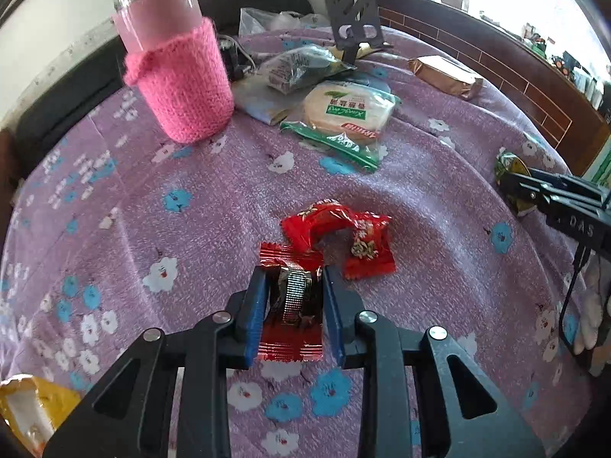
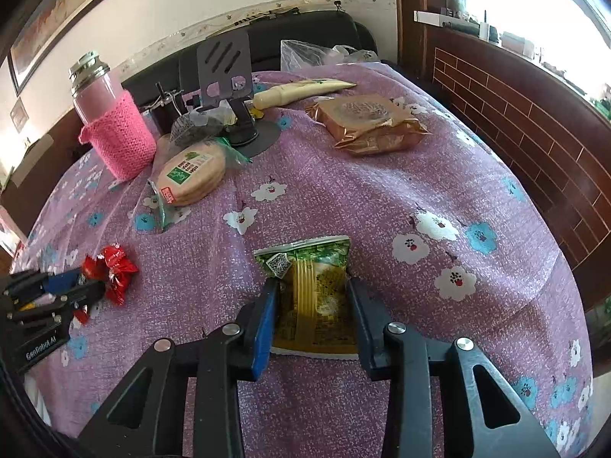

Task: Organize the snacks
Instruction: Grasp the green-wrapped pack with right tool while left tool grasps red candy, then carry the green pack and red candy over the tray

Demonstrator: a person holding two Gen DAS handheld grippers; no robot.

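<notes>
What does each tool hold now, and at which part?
The left tool clamps a red candy packet by its long sides. The right tool clamps a green-yellow snack packet likewise.

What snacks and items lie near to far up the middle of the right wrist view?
Green-yellow snack packet between the jaws → round biscuit pack → phone stand → clear plastic bag at the far edge.
</notes>
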